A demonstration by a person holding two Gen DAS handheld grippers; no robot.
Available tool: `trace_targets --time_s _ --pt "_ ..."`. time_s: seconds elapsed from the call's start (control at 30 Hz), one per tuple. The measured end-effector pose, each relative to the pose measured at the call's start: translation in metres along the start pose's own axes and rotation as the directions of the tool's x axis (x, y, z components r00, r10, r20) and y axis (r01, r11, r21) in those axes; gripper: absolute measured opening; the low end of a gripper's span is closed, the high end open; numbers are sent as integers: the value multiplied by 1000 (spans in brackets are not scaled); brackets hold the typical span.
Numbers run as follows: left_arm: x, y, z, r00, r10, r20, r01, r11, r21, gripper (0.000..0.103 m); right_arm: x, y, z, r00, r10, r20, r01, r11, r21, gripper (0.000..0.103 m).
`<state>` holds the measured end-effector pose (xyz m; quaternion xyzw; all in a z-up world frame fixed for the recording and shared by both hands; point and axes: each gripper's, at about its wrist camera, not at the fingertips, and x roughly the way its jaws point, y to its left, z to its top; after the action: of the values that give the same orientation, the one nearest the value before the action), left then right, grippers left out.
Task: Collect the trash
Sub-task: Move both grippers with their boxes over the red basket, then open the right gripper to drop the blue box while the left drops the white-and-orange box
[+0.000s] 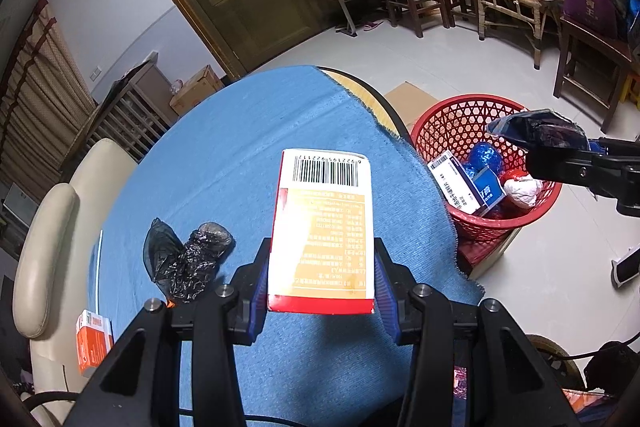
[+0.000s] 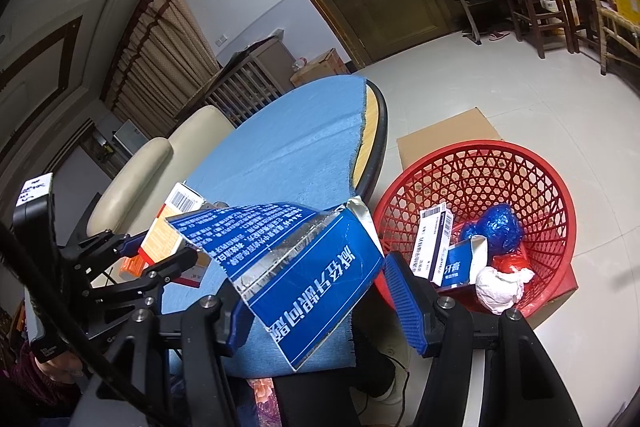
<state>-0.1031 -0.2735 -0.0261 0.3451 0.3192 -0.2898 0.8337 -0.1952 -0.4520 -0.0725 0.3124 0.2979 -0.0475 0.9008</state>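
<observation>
In my left gripper (image 1: 322, 275) I have the orange-and-white carton (image 1: 322, 227), its jaws clamped on the carton's two long sides, barcode end pointing away from me, held above the blue cloth (image 1: 240, 155) of the worktop. My right gripper (image 2: 320, 303) carries a torn blue carton (image 2: 304, 267) (flattened, silver lining showing); its left pad presses the carton, while the right pad (image 2: 404, 303) stands clear of it, so I cannot tell whether those jaws truly grip.

The red basket (image 1: 452, 123) sits on a cardboard box on the floor, just beside the worktop's edge, and already holds a white-and-blue box (image 2: 434, 243), crumpled blue foil (image 2: 496, 227) and a wad of white paper (image 2: 500, 287). Seen from the left camera, the right gripper's load hangs over the basket's near rim.

Farther from the basket, a crumpled black plastic bag (image 1: 186, 259) lies on the cloth, and beyond it a small orange box (image 1: 94, 343) at the worktop's edge.
</observation>
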Motion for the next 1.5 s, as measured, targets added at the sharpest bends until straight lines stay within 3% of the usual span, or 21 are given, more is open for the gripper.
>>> trace_targets --time_s 1.5 --pt "20 -38 33 998 -57 13 56 997 54 48 -24 -37 -1 998 -55 34 52 994 97 63"
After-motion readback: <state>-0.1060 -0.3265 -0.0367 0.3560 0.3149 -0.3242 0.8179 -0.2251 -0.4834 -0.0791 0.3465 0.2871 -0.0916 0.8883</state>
